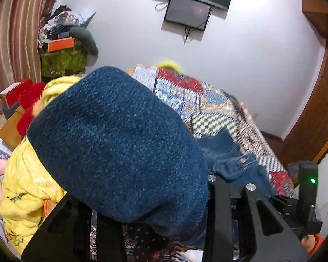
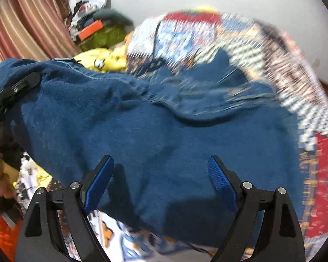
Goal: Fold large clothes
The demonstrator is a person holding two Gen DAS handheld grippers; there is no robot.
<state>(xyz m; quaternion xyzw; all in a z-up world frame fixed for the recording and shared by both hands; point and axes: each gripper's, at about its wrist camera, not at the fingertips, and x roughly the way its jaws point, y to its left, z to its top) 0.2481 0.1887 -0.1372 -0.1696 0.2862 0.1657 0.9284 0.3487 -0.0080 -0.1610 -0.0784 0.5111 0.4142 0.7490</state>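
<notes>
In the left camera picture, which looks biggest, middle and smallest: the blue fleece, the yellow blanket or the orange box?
1. Blue fleece, though it hangs closest to the camera.
2. Yellow blanket.
3. Orange box, far away, so its real size is unsure.

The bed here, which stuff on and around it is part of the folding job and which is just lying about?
Job:
- dark blue fleece garment, one end bunched in the left gripper
- right gripper, open above it

Lying about:
- patchwork bedspread
- yellow plush blanket
- orange box
- striped curtain
</notes>
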